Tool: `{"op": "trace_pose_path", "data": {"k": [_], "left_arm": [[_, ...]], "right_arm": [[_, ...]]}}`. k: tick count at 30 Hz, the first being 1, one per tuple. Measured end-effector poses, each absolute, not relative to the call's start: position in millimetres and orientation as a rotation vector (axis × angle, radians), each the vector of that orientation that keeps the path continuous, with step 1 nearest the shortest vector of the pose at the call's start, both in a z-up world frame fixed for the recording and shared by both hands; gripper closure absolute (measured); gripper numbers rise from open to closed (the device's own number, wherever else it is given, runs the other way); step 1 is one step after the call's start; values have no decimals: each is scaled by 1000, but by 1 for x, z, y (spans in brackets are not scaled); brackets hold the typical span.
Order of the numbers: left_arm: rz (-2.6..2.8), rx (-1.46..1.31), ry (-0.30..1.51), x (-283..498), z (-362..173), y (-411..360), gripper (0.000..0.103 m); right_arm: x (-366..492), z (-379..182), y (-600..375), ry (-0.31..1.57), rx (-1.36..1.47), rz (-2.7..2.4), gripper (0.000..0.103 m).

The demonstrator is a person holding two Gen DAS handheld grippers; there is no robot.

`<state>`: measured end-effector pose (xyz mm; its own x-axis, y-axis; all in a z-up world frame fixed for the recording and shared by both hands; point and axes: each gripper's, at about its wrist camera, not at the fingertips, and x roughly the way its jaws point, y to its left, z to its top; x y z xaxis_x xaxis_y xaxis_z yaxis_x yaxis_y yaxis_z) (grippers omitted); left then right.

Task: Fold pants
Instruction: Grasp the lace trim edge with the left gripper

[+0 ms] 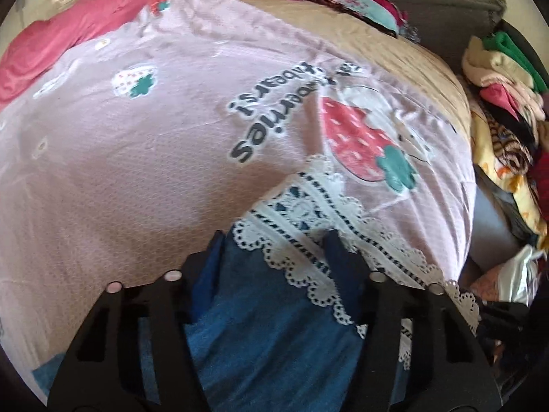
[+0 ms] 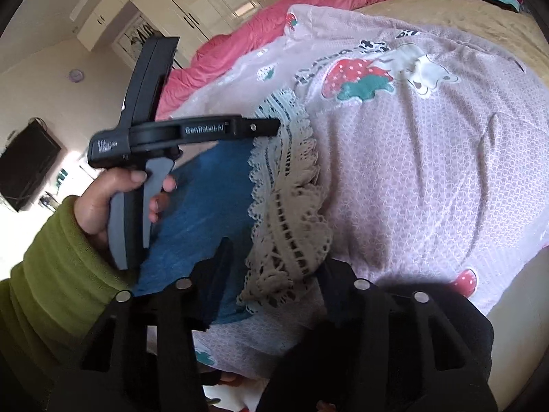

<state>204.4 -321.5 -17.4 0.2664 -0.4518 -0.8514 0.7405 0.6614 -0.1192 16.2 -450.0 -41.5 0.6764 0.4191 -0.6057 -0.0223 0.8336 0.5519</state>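
L gripper (image 1: 271, 243) jaws spread wide, straddling the lace hem (image 1: 308, 226) of the blue pants (image 1: 267, 329) – not pinching, prob lining up a grab. R gripper (image 2: 274, 264) likewise spread over the same hem, fabric between the fingers but loose. Pants lie flat on the pink blanket (image 1: 120, 158) on the bed – good surface for folding. Clothes pile (image 1: 504, 96) off to the side.

Bright daylight, blown out white far left of the right gripper (image 2: 271, 267) jaws. Dark shadow on the pink blanket (image 2: 429, 178) just right of them. Soft motion blur throughout; heavy fisheye bending and black vignette at all 4 corners.
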Motion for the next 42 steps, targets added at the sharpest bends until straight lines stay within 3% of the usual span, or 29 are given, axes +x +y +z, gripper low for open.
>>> {"op": "trace_pose_path", "data": {"k": [3, 5, 6, 10, 14, 19, 22, 23, 32, 42], "left_arm": [[-853, 359, 1007, 205, -18, -324, 54], [-854, 370, 998, 207, -20, -324, 40], [-851, 367, 1003, 210, -22, -323, 38], [-875, 281, 1049, 221, -29, -317, 36], [-903, 250, 1059, 217, -28, -317, 58], [-893, 254, 1057, 212, -26, -319, 68], [-877, 238, 1062, 213, -24, -316, 75], [-875, 242, 1058, 212, -23, -316, 77], [-860, 195, 1017, 206, -12, -305, 85], [-930, 16, 982, 203, 10, -268, 87]], "right_arm": [[21, -46, -449, 824, 558, 254, 54], [24, -49, -450, 834, 571, 253, 54], [25, -49, -450, 834, 575, 255, 54], [24, -50, -450, 830, 585, 260, 54], [24, -52, -452, 810, 609, 266, 54], [29, -52, -453, 797, 621, 280, 54], [31, -53, -456, 787, 655, 312, 62], [31, -53, -457, 786, 662, 321, 68], [24, -44, -454, 774, 649, 332, 77], [19, -17, -429, 666, 569, 421, 77]]}}
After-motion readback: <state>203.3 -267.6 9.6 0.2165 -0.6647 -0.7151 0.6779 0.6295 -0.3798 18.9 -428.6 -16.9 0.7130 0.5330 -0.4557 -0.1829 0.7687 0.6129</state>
